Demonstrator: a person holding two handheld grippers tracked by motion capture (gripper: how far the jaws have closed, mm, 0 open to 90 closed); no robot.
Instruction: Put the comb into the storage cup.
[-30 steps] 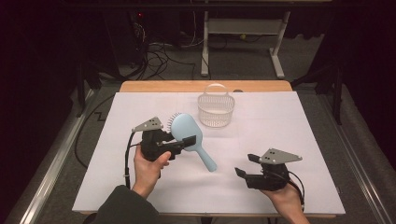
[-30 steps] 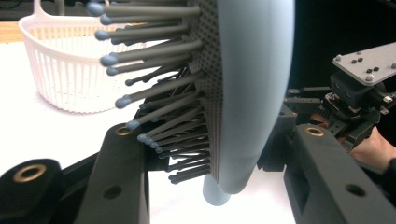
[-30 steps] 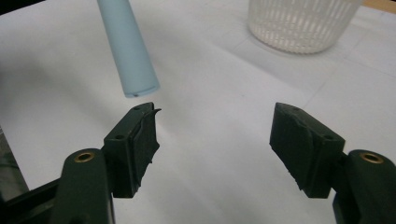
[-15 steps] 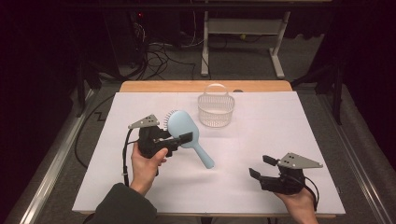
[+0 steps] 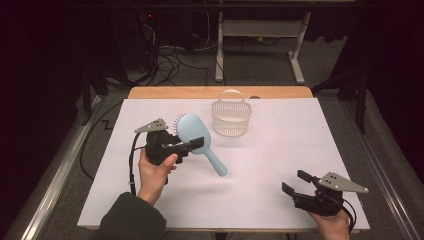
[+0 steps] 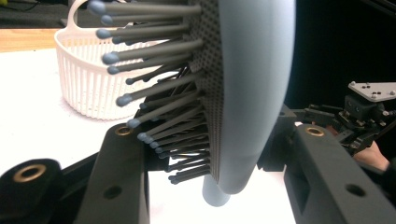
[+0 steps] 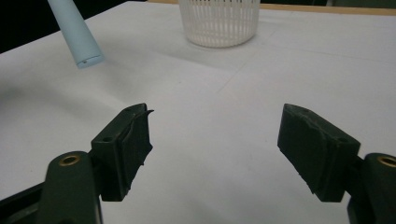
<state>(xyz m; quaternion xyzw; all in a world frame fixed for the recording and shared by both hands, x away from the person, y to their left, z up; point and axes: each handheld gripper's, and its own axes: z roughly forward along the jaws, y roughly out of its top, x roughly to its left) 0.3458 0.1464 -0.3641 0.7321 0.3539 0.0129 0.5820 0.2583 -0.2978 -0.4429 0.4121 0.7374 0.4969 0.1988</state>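
White sheeting covers the table (image 5: 260, 165), beyond whose wooden far edge a dark floor with tangled cables and a metal frame is seen. A pale blue hairbrush (image 5: 192, 132) is gripped by the left claw (image 5: 192, 145) over the left half of the table, with the jaws clenched on the brush where the head narrows toward the handle. In the high view the brush is seen with its oval head pointing away from the person and to the left, its bristles turned to the left side, and its handle slanting down to the right, ending free above the sheeting. In the left gripper view the brush head (image 6: 252, 93) is shown edge-on between the two black jaws, with the grey, ball-tipped bristles (image 6: 159, 93) sticking out to the left of the picture. A white slatted basket (image 5: 231, 117) with an arched handle is set upright near the far edge of the table, just beyond and to the right of the brush head, apart from it. The right claw (image 5: 299, 184) is held low at the near right corner of the table, well apart from the brush and the basket; its jaws are spread wide with nothing between them, as is plain in the right gripper view (image 7: 215, 149), where bare sheeting lies between the pads.
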